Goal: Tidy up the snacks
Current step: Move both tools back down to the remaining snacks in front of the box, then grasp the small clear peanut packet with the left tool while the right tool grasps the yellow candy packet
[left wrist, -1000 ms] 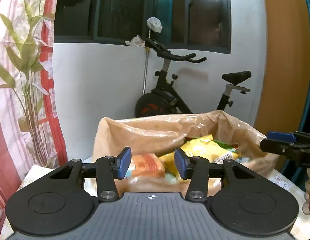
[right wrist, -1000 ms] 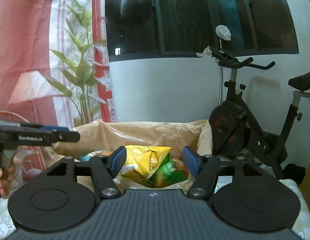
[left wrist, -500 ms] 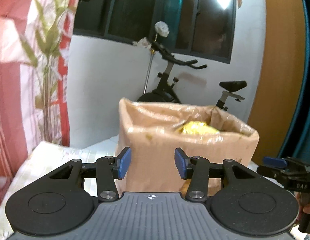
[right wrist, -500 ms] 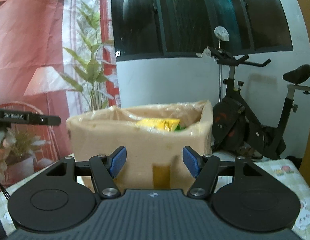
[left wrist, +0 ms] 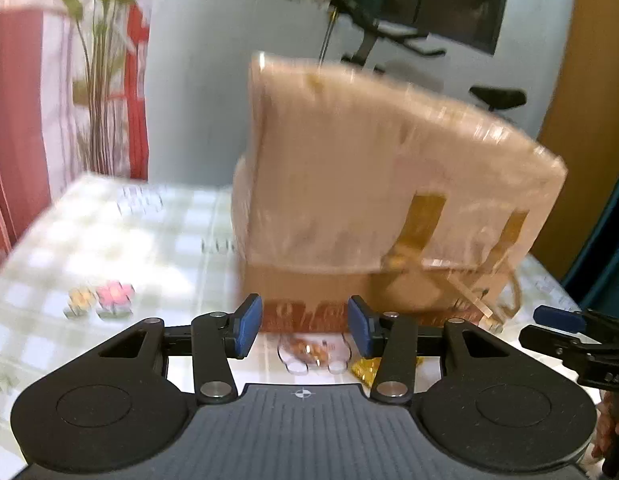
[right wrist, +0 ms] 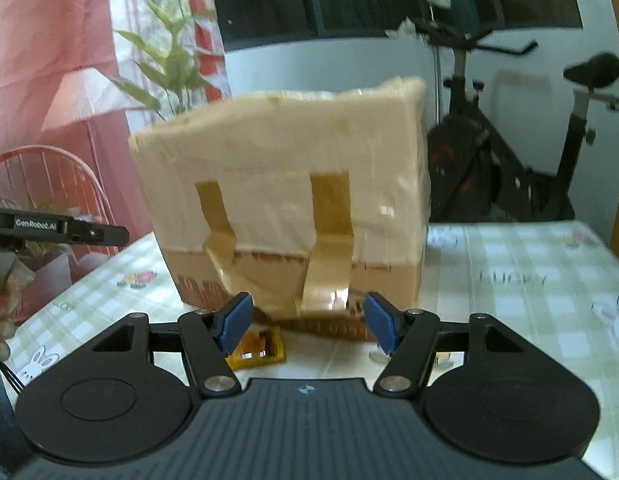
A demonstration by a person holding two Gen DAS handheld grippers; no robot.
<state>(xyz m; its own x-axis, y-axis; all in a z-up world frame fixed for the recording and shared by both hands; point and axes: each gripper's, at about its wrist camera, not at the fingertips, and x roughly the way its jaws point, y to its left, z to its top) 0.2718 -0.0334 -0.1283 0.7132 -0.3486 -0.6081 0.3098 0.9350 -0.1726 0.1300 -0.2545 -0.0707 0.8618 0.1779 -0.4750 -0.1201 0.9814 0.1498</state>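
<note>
Both grippers are dropping from above the snack box (right wrist: 285, 200) to table level, left gripper (left wrist: 305, 330) and right gripper (right wrist: 309, 322) spread empty, the yellow packet (right wrist: 261, 350) lying at six o'clock of the box, likely next.

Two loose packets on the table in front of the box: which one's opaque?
The gold packet. The clear packet beside it shows brown pieces through its wrap.

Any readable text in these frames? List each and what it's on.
"GenRobot.AI": side of the black left gripper, seen from the right wrist.
Red print on the lower band of the brown plastic-lined cardboard box: too blurred.
Faint grey lettering on the green-checked tablecloth: unreadable.
</note>
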